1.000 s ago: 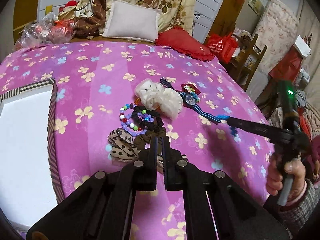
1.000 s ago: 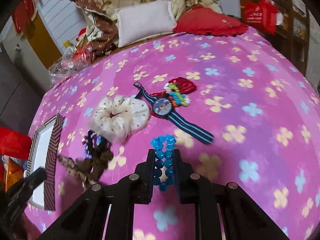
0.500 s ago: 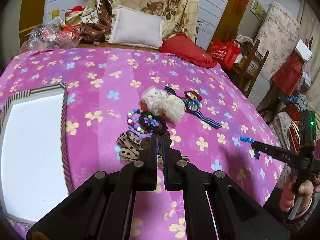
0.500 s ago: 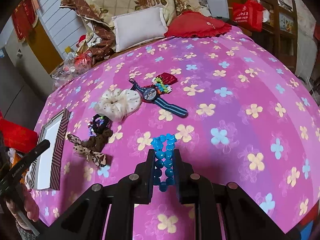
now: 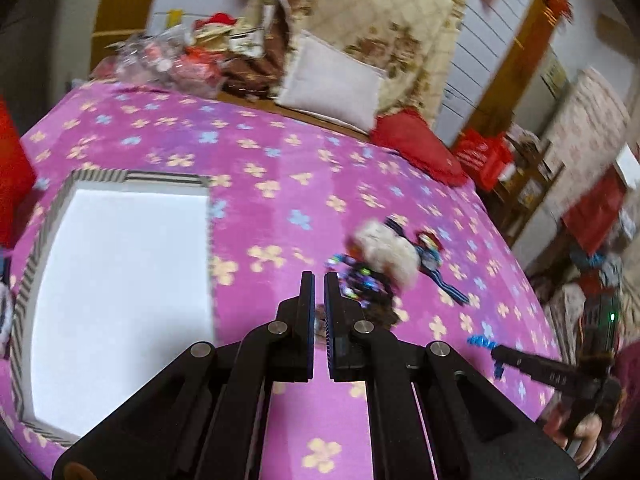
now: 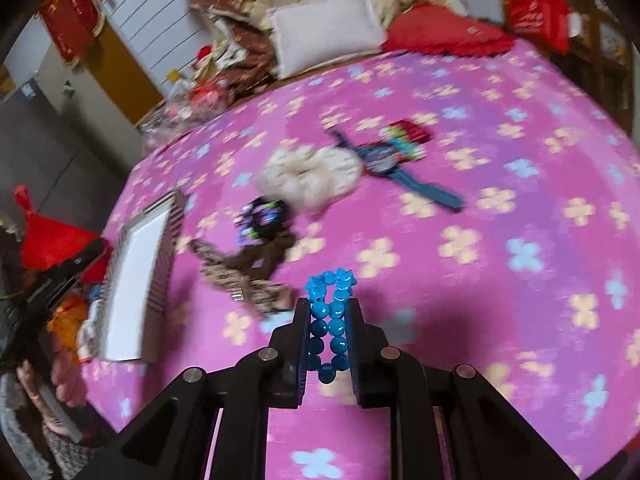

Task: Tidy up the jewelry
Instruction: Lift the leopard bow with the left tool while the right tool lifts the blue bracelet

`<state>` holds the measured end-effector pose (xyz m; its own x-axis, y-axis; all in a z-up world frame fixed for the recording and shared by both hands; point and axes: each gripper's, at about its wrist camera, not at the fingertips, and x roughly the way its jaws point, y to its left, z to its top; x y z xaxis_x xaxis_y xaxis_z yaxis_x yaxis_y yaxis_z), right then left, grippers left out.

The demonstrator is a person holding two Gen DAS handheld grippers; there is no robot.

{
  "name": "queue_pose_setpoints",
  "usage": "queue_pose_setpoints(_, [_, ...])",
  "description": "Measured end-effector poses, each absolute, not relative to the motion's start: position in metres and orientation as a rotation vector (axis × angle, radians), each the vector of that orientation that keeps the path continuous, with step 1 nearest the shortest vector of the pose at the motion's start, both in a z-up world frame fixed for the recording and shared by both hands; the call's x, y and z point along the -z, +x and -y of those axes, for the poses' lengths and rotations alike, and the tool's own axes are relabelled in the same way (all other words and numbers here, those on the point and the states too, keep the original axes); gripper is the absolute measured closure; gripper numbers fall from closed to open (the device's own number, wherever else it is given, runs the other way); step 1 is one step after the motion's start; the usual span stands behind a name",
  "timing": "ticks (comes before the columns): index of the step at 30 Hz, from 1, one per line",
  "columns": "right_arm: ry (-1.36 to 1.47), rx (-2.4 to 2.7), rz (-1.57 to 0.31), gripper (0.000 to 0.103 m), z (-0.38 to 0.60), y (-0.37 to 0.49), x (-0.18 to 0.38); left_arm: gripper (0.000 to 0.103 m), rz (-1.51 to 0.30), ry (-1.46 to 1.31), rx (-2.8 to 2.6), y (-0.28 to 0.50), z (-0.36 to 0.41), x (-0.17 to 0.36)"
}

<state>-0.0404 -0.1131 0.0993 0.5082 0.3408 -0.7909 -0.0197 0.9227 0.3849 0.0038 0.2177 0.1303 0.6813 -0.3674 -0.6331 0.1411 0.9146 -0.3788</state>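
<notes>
The right hand-held gripper (image 6: 327, 312) pinches a blue bead bracelet (image 6: 328, 316) between its pads, the loop squeezed flat and its far end poking out past the fingertips above the pink flowered bedspread (image 6: 520, 320). The left hand-held gripper (image 5: 316, 292) is pressed together with nothing in it, only a thin slit between the pads.

The step in hand looks like the carry: the bracelet is lifted clear of the bed and has yet to be put down. The likely goal is the striped-rim box (image 5: 36, 240) with its white bottom, which lies on the bed just left of the left gripper's fingers and, in the right wrist view, at the far left edge of the bed.

Beyond the bracelet, the rest of the pile waits on the bedspread: a leopard-print bow (image 6: 244, 276) nearest, then a dark cluster of mixed beads (image 6: 260, 224), a cream scrunchie (image 6: 316, 176) touching it, and farthest a blue-strapped watch (image 6: 384, 160) with a red clip (image 6: 412, 132) at its side.

The next move calls for swinging the right gripper leftwards across the pile, well above it, until the bracelet hangs over the white bottom, then spreading the pads. The left gripper sits close to the box and should keep out of that path.
</notes>
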Motion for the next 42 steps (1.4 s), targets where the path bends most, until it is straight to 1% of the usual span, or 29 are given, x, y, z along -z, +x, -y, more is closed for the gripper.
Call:
queue_pose_setpoints(5, [0.331,-0.264,-1.036,0.087,0.084,-0.030,-0.095,0.099,-0.844,-0.344,0.352,0.015,-0.221,-0.109])
queue_pose_setpoints(6, [0.318,-0.264,-1.040,0.087,0.080,-0.031,-0.093,0.093,-0.861,-0.346,0.365,0.017,-0.216,-0.105])
queue_pose_setpoints(7, [0.311,-0.264,-1.041,0.087,0.079,-0.032,-0.091,0.089,-0.888,-0.350,0.385,0.021,-0.209,-0.096])
queue_pose_setpoints(8, [0.303,-0.262,-1.040,0.087,0.077,-0.033,-0.089,0.072,-0.901,-0.352,0.395,0.024,-0.204,-0.091])
queue_pose_setpoints(9, [0.292,-0.259,-1.042,0.087,0.078,-0.035,-0.088,0.052,-0.913,-0.354,0.403,0.027,-0.196,-0.085])
queue_pose_setpoints(10, [0.281,-0.255,-1.044,0.087,0.078,-0.037,-0.086,0.046,-0.912,-0.357,0.408,0.029,-0.187,-0.080])
queue_pose_setpoints(11, [0.270,-0.248,-1.046,0.087,0.078,-0.038,-0.083,0.042,-0.911,-0.353,0.415,0.031,-0.181,-0.077])
queue_pose_setpoints(15, [0.245,-0.217,-1.061,0.087,0.088,-0.039,-0.070,0.041,-0.948,-0.267,0.437,0.042,-0.147,-0.057])
queue_pose_setpoints(20, [0.251,-0.196,-1.084,0.087,0.100,-0.042,-0.056,0.041,-1.027,-0.235,0.411,0.058,-0.126,-0.022])
queue_pose_setpoints(22, [0.253,-0.193,-1.088,0.087,0.101,-0.042,-0.053,0.076,-1.052,-0.224,0.409,0.059,-0.121,-0.016])
queue_pose_setpoints(23, [0.254,-0.191,-1.088,0.087,0.101,-0.042,-0.053,0.098,-1.069,-0.221,0.415,0.059,-0.119,-0.015])
queue_pose_setpoints(27, [0.254,-0.194,-1.085,0.087,0.098,-0.039,-0.054,0.098,-1.022,-0.203,0.420,0.047,-0.120,-0.036])
queue_pose_setpoints(31, [0.235,-0.228,-1.070,0.087,0.084,-0.037,-0.065,0.099,-0.923,-0.203,0.455,0.027,-0.131,-0.079])
queue_pose_setpoints(36, [0.209,-0.308,-1.047,0.087,0.050,-0.029,-0.089,0.099,-0.779,-0.271,0.444,0.004,-0.177,-0.128])
queue_pose_setpoints(42, [0.195,-0.436,-1.022,0.087,-0.007,-0.007,-0.124,0.099,-0.697,-0.339,0.288,0.004,-0.247,-0.149])
